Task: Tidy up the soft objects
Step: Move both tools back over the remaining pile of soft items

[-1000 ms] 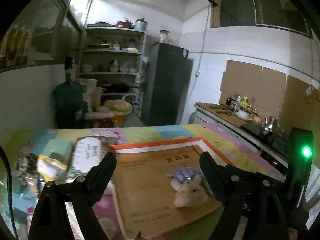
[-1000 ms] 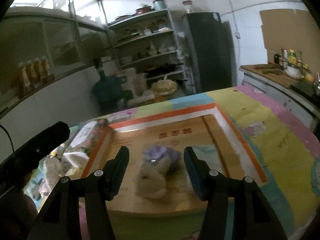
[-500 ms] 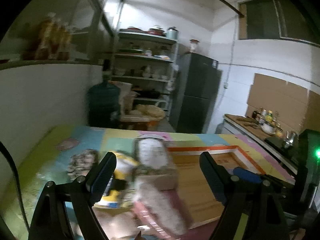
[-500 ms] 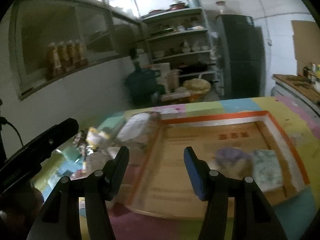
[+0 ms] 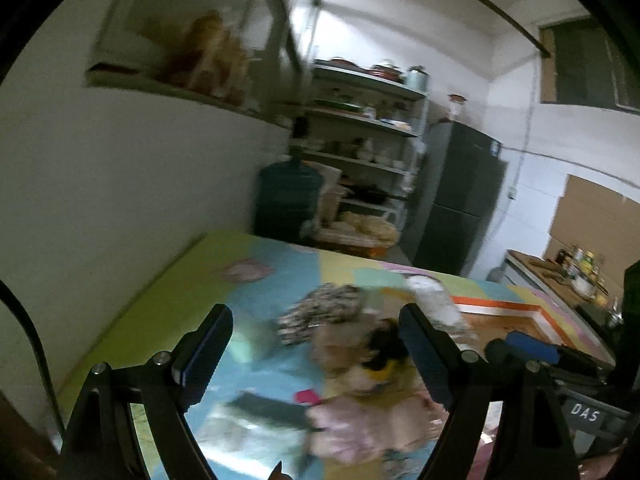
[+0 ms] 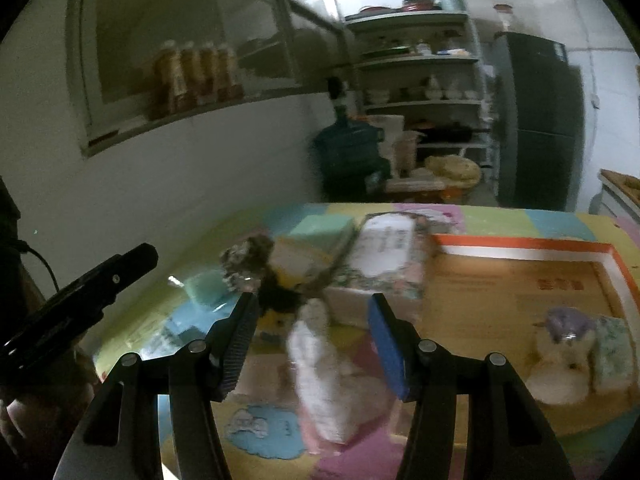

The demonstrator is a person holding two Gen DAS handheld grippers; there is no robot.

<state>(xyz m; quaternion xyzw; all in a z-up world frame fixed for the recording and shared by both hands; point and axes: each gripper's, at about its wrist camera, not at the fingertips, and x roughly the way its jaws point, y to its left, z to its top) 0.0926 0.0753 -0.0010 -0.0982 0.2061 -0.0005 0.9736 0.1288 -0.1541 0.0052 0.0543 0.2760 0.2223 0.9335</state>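
Observation:
A blurred pile of soft objects lies on the colourful table mat left of a cardboard tray (image 6: 500, 296). It includes a pale pink plush (image 5: 352, 428), a yellow and black plush (image 5: 380, 360), a speckled cloth (image 5: 320, 312) and a white plush (image 6: 320, 364). My left gripper (image 5: 316, 360) is open above the pile. My right gripper (image 6: 312, 340) is open with the white plush between its fingers, not gripped. In the tray sit a white plush (image 6: 560, 376), a purple one (image 6: 568, 320) and a patterned sponge (image 6: 612, 352).
A white packet (image 6: 384, 248) and green sponges (image 6: 204, 288) lie by the tray's left edge. A wall runs along the table's left side (image 5: 120, 200). A water jug (image 6: 348, 156), shelves and a dark fridge (image 6: 536, 120) stand behind the table.
Both grippers have swung left, away from the tray, to over the pile of soft objects. The tray's plush toys have shifted to the right edge of the right wrist view.

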